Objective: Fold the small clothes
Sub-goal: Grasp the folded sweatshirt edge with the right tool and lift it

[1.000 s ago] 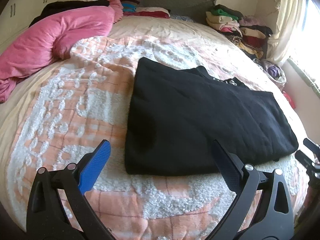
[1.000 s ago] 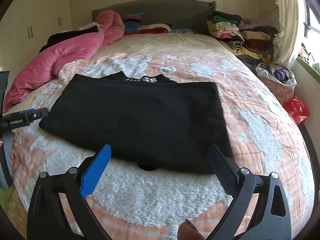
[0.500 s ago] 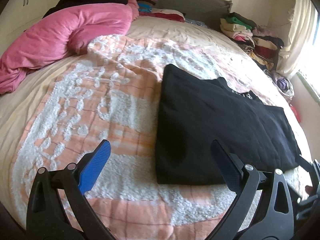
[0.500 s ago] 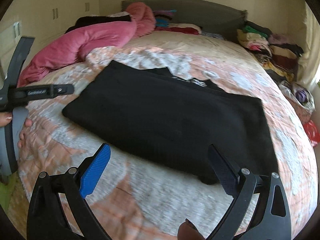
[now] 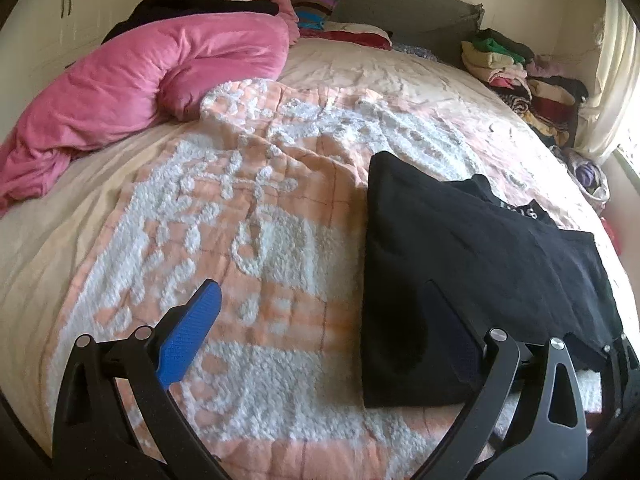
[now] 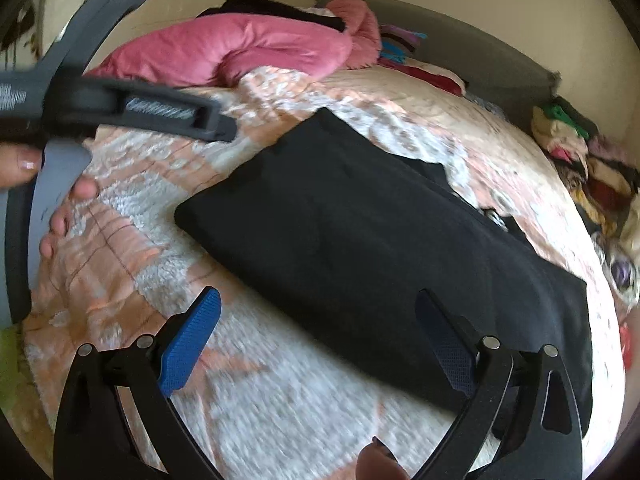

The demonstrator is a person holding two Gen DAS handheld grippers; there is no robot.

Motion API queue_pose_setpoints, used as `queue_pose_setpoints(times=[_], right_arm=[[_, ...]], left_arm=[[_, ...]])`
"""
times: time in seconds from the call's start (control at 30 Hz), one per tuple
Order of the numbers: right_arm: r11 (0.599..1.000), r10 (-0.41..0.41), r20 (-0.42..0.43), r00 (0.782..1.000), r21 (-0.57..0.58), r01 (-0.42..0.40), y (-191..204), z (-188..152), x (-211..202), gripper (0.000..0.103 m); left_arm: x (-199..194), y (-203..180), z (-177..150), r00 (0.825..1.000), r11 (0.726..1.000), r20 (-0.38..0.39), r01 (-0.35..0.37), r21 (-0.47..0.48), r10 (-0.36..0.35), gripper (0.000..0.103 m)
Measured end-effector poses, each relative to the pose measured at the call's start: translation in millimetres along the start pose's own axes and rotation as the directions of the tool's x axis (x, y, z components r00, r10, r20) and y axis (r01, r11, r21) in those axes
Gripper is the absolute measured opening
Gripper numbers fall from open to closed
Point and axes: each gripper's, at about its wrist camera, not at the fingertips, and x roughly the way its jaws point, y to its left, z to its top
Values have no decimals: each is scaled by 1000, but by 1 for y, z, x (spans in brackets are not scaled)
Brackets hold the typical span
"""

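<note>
A black garment (image 5: pixel 472 264) lies flat and folded into a rectangle on the peach-and-white blanket (image 5: pixel 248 216). In the right wrist view the same black garment (image 6: pixel 380 240) runs diagonally across the bed. My left gripper (image 5: pixel 320 304) hovers open over the blanket, its right finger just above the garment's near left corner, holding nothing. My right gripper (image 6: pixel 320 316) is open and empty above the garment's near edge. The left gripper's grey body (image 6: pixel 120 108), held by a hand (image 6: pixel 24 168), shows at the left of the right wrist view.
A pink duvet (image 5: pixel 140 80) is bunched at the bed's far left. Stacks of folded clothes (image 5: pixel 516 68) sit at the far right by the curtain. A grey headboard (image 5: pixel 380 4) closes the far end. White cupboards (image 5: pixel 80 8) stand at the left.
Both grippers have swung to the left, so the black garment has shifted right in both views. The left gripper now looms larger in the right wrist view. Both stay open.
</note>
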Motion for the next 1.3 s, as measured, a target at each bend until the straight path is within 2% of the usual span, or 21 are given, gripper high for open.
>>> queue_pose_setpoints(times=[0.23,0.53,0.63,0.7,0.77,0.9,0.93,1.0,1.07,1.23,1.27,1.3], right_arm=[[993,-68,-55,996,-96,63,23,8,35,97],[980,-150,-21,989,-139,145,30,27,66,98],[976,-169,4,986,-139,168,29,31,67,96],[971,-192,39,981,-137,195,27,33,63,73],[973,-189,66,980,-119,195,23,33,56,65],[987,-140,127,982,-59,148,12,32,36,27],[989,-129,139,982,-49,137,11,32,31,21],[991,-126,167,978,-28,133,7,31,20,15],[992,-125,190,974,-6,128,2,30,11,12],[989,-143,247,959,66,131,-17,22,-14,10],[988,-149,256,955,78,133,-19,20,-20,9],[987,-154,266,952,94,133,-23,18,-25,9]], left_arm=[[19,-2,12,999,1000,-32,-12,20,12,94],[43,11,31,997,1000,-79,7,-21,-9,94],[48,14,43,996,999,-84,27,-46,-31,94],[51,13,50,995,997,-86,46,-56,-51,94],[54,9,58,992,995,-94,75,-60,-81,94],[66,-2,67,981,990,-140,125,-70,-134,94],[70,-7,68,978,989,-155,129,-68,-138,94],[76,-14,68,971,987,-183,142,-72,-153,94],[80,-21,68,962,981,-199,172,-93,-188,94],[68,-45,69,942,955,-165,279,-104,-293,92],[64,-51,71,937,948,-154,301,-104,-314,89],[61,-57,72,934,945,-149,312,-103,-324,77]])
